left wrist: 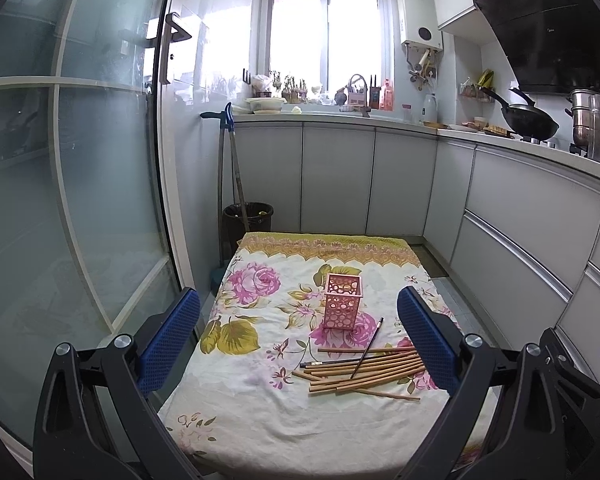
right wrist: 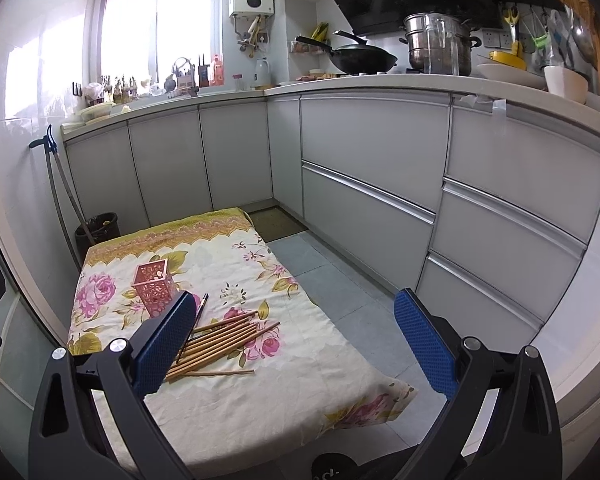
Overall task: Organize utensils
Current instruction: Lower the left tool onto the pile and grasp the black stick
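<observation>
Both claws (left wrist: 299,342) (right wrist: 295,342) agape above table

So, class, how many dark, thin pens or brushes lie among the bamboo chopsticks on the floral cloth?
2. One dark pen slants across the bamboo chopsticks toward the pink perforated holder; another lies flat along the pile's far edge. More may be hidden underneath.

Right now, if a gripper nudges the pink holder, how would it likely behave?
The pink holder looks like thin perforated plastic, so probably light. It stands tall, narrow and apparently empty on a soft floral cloth, so a high push would likely tip it; a low one might slide it.
</observation>
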Tool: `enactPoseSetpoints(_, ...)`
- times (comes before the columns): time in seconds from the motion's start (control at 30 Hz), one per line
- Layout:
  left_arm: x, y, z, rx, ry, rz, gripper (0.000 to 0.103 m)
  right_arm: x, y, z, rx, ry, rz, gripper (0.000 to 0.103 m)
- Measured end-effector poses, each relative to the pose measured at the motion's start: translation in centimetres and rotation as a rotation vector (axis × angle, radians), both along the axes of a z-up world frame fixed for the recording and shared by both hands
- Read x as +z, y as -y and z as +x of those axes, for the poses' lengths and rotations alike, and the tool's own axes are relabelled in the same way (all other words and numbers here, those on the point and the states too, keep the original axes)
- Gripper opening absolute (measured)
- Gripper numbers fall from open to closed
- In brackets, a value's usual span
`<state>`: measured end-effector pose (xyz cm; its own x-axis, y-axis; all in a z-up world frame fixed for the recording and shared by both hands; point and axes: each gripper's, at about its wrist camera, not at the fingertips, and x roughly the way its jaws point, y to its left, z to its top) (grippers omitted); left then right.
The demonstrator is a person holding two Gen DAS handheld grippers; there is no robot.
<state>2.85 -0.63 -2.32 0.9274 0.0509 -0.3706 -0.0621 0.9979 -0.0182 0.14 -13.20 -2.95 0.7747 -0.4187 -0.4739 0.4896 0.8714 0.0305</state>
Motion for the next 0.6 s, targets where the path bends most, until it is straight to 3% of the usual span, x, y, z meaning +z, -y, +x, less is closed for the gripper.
enactPoseSetpoints(0.43,-2.4,4.0,6.9,-0.070,-0.101,0.079,0.096,-1.0,4.9,4.6,-0.071,0.004,0.079,0.097)
enactPoseSetpoints(0.53,-3.1,5.6,9.5,-0.150,-0.137,0.101,0.096,-1.6,6.7,5.8,-0.103,0.009,0.118,0.097)
enactPoseSetpoints(0.6,-3.1,7.2,11.8,-0.257,-0.172,0.115,0.096,-2.3,8.2,6.2,-0.143,0.026,0.153,0.097)
